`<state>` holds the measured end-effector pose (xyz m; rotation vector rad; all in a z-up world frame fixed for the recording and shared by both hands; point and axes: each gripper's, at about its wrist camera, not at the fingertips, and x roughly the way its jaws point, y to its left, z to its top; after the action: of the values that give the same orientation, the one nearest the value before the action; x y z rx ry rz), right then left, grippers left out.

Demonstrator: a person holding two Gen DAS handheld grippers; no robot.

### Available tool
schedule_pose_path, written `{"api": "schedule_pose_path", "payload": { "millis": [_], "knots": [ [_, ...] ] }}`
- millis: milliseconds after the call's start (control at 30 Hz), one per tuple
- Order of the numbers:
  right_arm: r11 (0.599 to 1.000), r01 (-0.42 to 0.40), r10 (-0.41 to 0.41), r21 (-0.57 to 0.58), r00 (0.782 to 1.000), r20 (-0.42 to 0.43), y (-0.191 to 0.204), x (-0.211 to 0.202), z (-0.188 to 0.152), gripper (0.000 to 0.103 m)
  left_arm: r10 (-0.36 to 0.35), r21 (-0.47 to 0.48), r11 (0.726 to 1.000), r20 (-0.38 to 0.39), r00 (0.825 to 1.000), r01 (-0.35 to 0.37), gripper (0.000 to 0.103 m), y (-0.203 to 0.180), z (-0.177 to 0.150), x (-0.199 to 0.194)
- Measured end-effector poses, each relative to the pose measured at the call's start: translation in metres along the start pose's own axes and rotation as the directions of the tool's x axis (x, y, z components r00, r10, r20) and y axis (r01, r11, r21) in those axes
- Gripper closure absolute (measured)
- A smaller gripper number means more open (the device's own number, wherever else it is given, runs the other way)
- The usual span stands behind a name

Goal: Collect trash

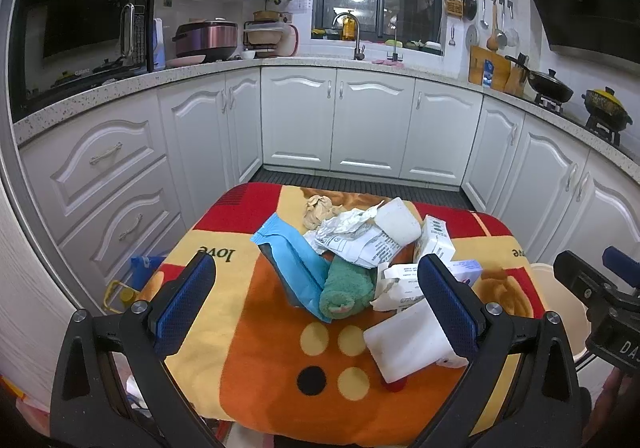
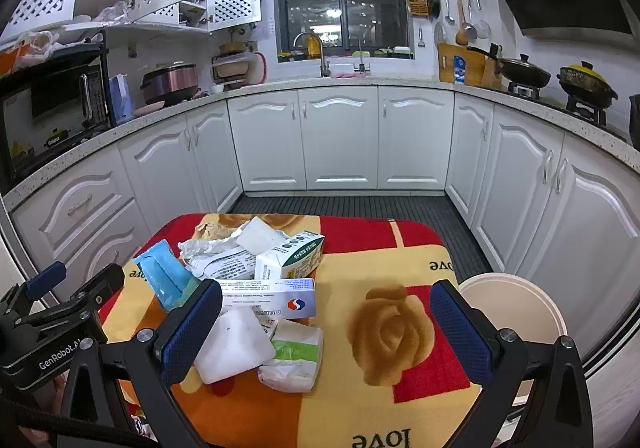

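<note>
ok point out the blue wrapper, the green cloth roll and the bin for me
blue wrapper (image 1: 294, 260): left wrist view, middle of its flat face.
green cloth roll (image 1: 346, 286): left wrist view, centre of the fuzzy roll.
bin (image 2: 516, 298): right wrist view, inner wall below the rim, right of the table.

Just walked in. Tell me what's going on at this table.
A person holds a hand-held gripper in each hand over a table covered with a colourful blanket. The left hand-held gripper and the right hand-held gripper are both open and hold nothing. A pile of trash lies untouched: a blue wrapper, medicine boxes, crumpled paper. A beige bin waits beside the table.
</note>
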<state>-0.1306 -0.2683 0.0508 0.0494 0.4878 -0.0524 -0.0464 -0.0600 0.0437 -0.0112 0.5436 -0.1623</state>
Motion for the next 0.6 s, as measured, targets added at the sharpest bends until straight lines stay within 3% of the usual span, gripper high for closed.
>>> {"api": "schedule_pose_path", "payload": {
  "millis": [600],
  "knots": [
    [1.000, 0.003, -0.004, 0.020, 1.000, 0.022, -0.0045, -0.0042, 0.0007, 0.000, 0.001, -0.012, 1.000, 0.006, 1.000, -0.001, 0.002, -0.0024, -0.0042, -0.0025]
  ]
}}
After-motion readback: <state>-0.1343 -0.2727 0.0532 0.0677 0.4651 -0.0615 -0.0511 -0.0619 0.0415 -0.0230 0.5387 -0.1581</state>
